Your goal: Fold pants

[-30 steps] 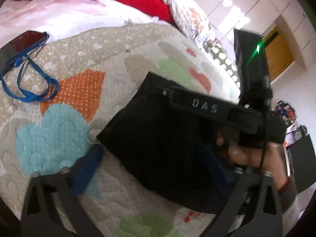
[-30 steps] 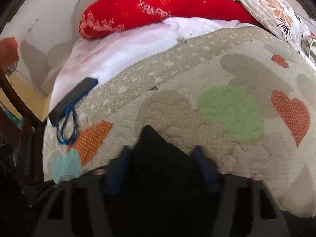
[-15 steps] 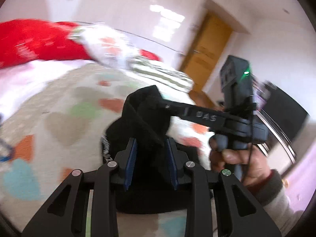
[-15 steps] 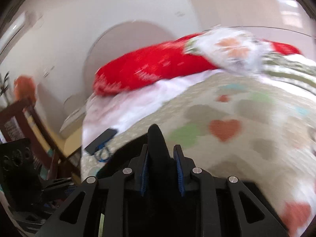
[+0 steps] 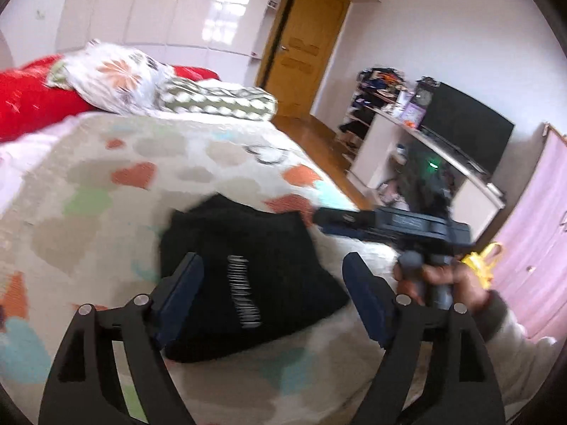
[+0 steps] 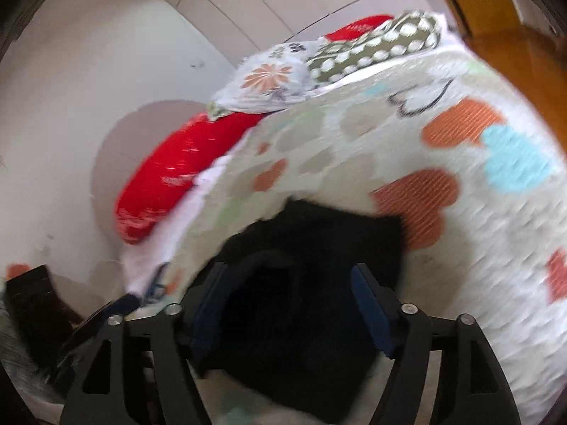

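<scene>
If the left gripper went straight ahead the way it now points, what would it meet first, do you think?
Most likely the black pants, folded on the quilt: they lie right between and ahead of the open left gripper. Depth is hard to judge in this blurred view.

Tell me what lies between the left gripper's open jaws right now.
In the left wrist view, the folded black pants lie on the heart-print quilt between the left gripper's open jaws, white lettering up, not clamped. Nothing else lies there.

Both wrist views close above bed (image 5: 88,184); shared: black pants (image 5: 248,276), pillows (image 6: 269,81).
</scene>
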`<action>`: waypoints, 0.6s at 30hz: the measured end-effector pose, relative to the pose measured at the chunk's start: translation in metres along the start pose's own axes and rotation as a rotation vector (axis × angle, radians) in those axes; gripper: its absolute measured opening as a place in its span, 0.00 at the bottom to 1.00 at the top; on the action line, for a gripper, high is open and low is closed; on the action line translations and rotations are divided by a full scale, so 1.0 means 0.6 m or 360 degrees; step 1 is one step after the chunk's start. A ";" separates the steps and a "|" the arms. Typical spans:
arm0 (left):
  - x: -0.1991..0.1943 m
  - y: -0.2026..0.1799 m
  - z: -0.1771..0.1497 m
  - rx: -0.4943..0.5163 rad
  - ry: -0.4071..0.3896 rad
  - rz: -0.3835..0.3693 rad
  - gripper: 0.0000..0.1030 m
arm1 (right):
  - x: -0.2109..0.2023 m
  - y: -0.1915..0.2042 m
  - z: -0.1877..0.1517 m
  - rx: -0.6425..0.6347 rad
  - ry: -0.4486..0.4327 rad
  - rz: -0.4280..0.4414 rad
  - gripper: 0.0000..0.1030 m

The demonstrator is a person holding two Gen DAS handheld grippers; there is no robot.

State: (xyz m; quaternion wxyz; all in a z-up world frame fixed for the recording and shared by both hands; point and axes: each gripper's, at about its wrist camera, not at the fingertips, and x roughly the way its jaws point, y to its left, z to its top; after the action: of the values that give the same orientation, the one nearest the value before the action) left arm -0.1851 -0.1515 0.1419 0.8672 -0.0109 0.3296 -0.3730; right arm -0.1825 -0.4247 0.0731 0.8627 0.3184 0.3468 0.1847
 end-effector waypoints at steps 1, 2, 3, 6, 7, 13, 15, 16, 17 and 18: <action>0.007 0.011 -0.003 0.0006 0.0020 0.0062 0.79 | 0.007 0.004 -0.007 0.0019 0.0017 0.0038 0.80; 0.021 0.022 -0.009 0.0001 0.0064 0.0121 0.79 | 0.016 0.008 -0.009 0.0024 0.0033 0.0053 0.82; 0.037 0.030 -0.017 -0.0009 0.0105 0.0149 0.79 | 0.027 0.011 -0.011 0.0026 0.0053 0.0045 0.82; 0.070 0.041 -0.052 -0.0062 0.0227 0.0139 0.79 | 0.061 0.009 -0.016 0.0097 0.0082 -0.0003 0.82; 0.078 0.039 -0.060 -0.0064 0.0247 0.0132 0.79 | 0.075 0.005 -0.020 0.0144 0.0098 0.0029 0.82; 0.090 0.028 -0.074 -0.0037 0.0257 0.0163 0.79 | 0.130 0.039 -0.037 -0.0014 0.0223 0.0037 0.26; 0.079 0.022 -0.062 -0.0044 0.0244 0.0125 0.79 | 0.115 0.053 -0.025 -0.0052 0.0168 0.0026 0.23; 0.073 0.017 -0.053 -0.0044 0.0212 0.0092 0.79 | 0.096 0.063 -0.016 -0.0099 0.0109 0.0038 0.23; 0.068 0.012 -0.048 -0.0041 0.0183 0.0074 0.79 | 0.072 0.075 -0.005 -0.0167 0.0041 0.0027 0.23; 0.063 0.006 -0.043 -0.0033 0.0150 0.0059 0.79 | 0.056 0.082 0.002 -0.0219 -0.0001 0.0012 0.23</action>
State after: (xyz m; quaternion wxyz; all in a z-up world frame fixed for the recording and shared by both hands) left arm -0.1785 -0.1680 0.0995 0.8573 0.0038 0.3742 -0.3535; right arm -0.1635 -0.3711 0.0908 0.8820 0.2596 0.3319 0.2112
